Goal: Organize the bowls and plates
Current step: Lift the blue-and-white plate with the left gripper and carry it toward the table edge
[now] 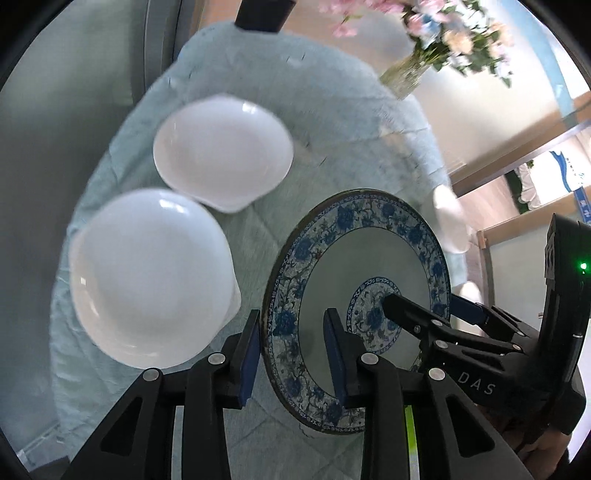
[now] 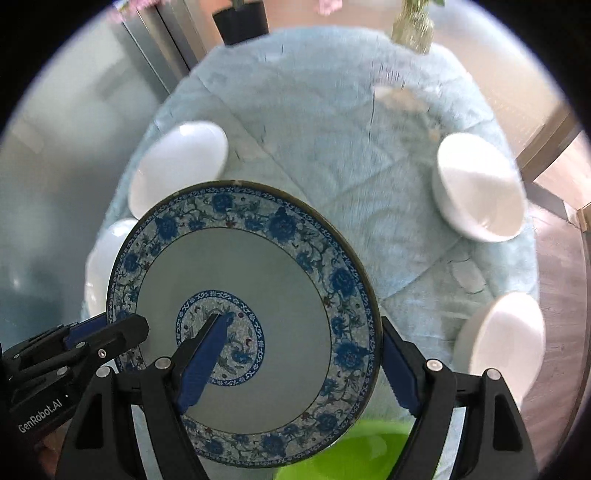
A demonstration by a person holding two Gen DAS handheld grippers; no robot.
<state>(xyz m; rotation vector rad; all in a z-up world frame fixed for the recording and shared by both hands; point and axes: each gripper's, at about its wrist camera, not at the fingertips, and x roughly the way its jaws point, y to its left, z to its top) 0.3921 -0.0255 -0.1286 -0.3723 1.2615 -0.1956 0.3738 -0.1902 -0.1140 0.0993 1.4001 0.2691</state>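
Observation:
A blue-and-white floral plate (image 1: pixel 373 258) is held above the table, tilted. My left gripper (image 1: pixel 291 328) has its jaws either side of the plate's left rim, with gaps showing. My right gripper (image 2: pixel 303 336) straddles the plate's (image 2: pixel 258 273) right side, one finger (image 2: pixel 207 354) on its face, one behind the rim (image 2: pixel 399 365). Two white bowls (image 1: pixel 221 151) (image 1: pixel 147 273) sit left of the plate. Two more white bowls (image 2: pixel 480 184) (image 2: pixel 506 343) sit at the right.
A light blue quilted cloth (image 2: pixel 314 129) covers the round table. A glass vase with pink flowers (image 1: pixel 406 70) stands at the far edge. Something bright green (image 2: pixel 351 450) lies below the plate. A dark chair back (image 1: pixel 262 14) stands beyond the table.

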